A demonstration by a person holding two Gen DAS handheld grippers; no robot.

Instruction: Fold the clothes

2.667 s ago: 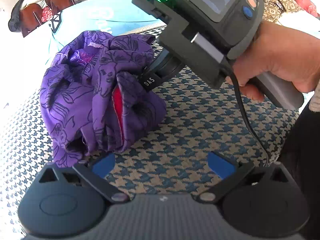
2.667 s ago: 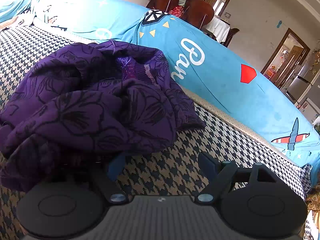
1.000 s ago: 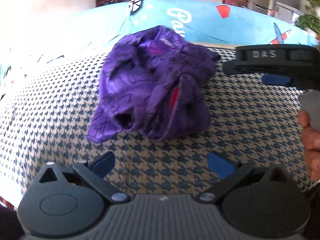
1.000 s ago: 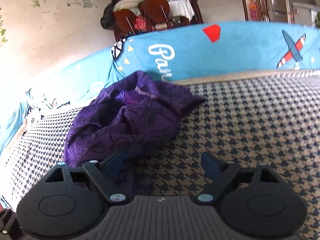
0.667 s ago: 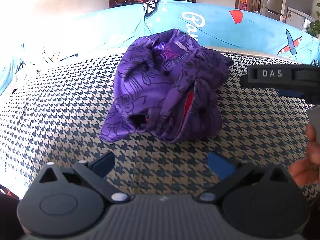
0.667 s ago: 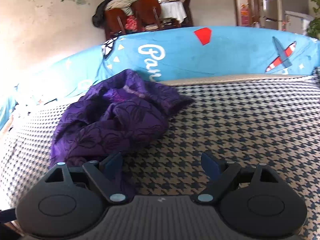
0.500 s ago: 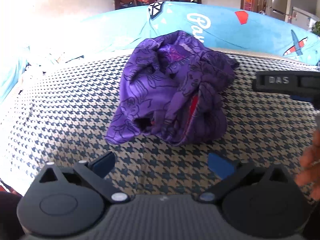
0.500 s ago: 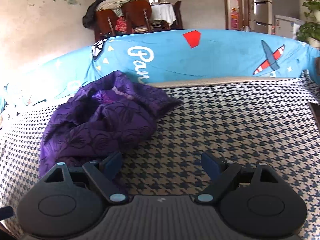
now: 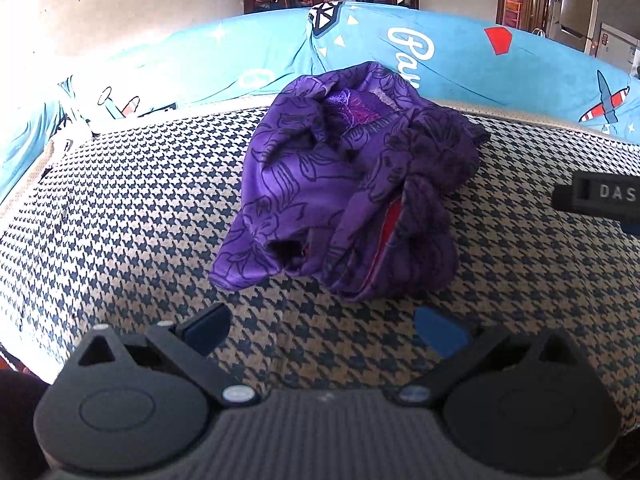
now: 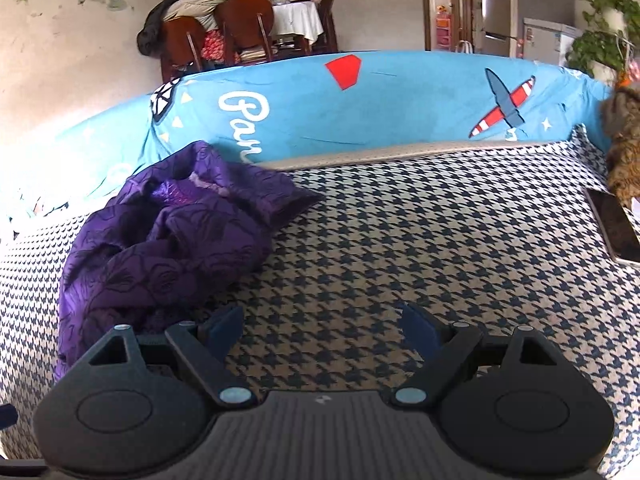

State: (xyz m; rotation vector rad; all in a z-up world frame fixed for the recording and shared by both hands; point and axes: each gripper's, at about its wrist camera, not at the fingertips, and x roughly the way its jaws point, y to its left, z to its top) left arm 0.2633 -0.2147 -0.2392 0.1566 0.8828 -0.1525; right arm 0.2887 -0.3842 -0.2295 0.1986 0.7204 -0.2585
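Note:
A crumpled purple garment (image 9: pixel 344 192) with a dark flower print and a red lining lies in a heap on the houndstooth cover (image 9: pixel 140 216). My left gripper (image 9: pixel 320 330) hovers open just in front of the heap, with only the cover between its blue pads. In the right wrist view the same garment (image 10: pixel 168 240) lies to the left, and my right gripper (image 10: pixel 320 326) stands open beside it over bare cover (image 10: pixel 400 248); its left pad is close to the cloth's edge. The tip of the right gripper (image 9: pixel 600 198) shows at the right edge of the left wrist view.
A blue cushion (image 10: pixel 360 108) printed with planes and lettering runs along the back of the cover. A phone (image 10: pixel 616 228) and a brown patterned cloth (image 10: pixel 624 148) lie at the far right. Wooden chairs (image 10: pixel 224 36) piled with clothes and a fridge (image 10: pixel 508 8) stand behind.
Both views have swung: the garment now sits further right and nearer in the left wrist view, further left in the right. The person's hand has left the left wrist view. Both grippers stay open.

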